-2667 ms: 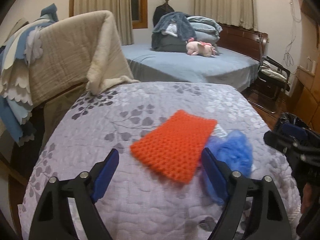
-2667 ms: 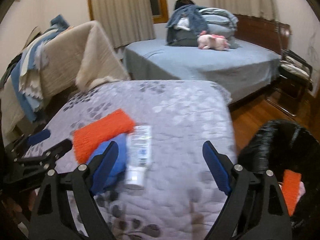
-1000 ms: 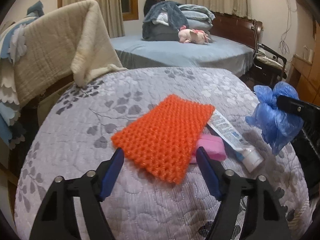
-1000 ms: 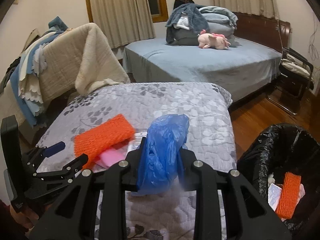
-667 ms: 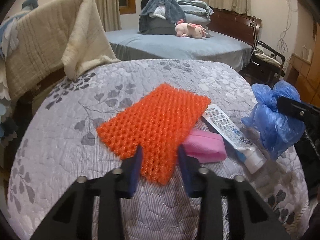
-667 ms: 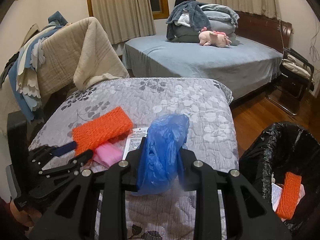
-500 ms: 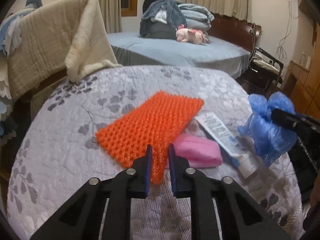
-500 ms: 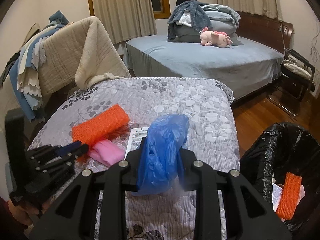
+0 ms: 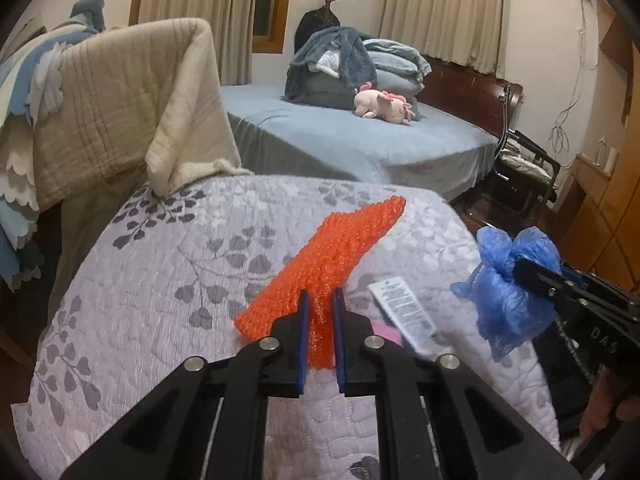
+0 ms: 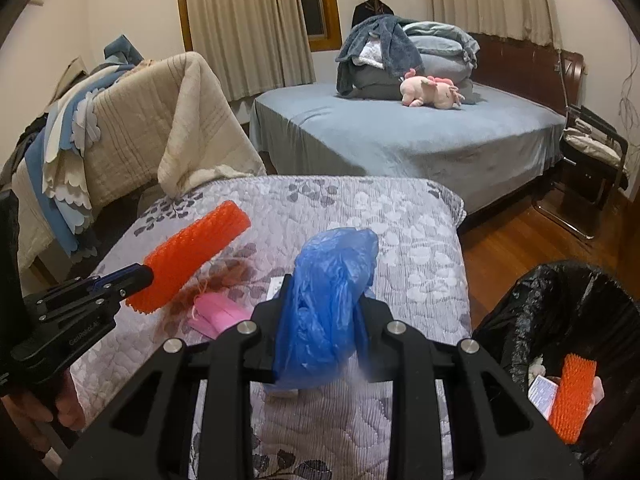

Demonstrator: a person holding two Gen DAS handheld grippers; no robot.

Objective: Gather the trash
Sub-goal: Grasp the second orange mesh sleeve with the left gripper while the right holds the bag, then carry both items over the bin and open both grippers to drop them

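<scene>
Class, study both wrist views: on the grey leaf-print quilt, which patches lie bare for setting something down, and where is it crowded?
Bare: the quilt along its far edge, toward the blue bed, and its left flank below the beige blanket. Crowded: the near middle, where the pink mask and white tube lie under the raised orange mesh and blue bag.

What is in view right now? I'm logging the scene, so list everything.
Mesh pad: one, orange, lifted off quilt in left gripper.
Bag: one, blue, in right gripper.
Tube: one, white, on quilt.
Pink item: one, on quilt.
Quilt: one, grey floral.
Bin: one, black liner, right; holds another orange pad.
Bed: one, blue, behind.
Plush: one, pink, on bed.
Left gripper: black, shut on pad.
Right gripper: black, shut on bag.
</scene>
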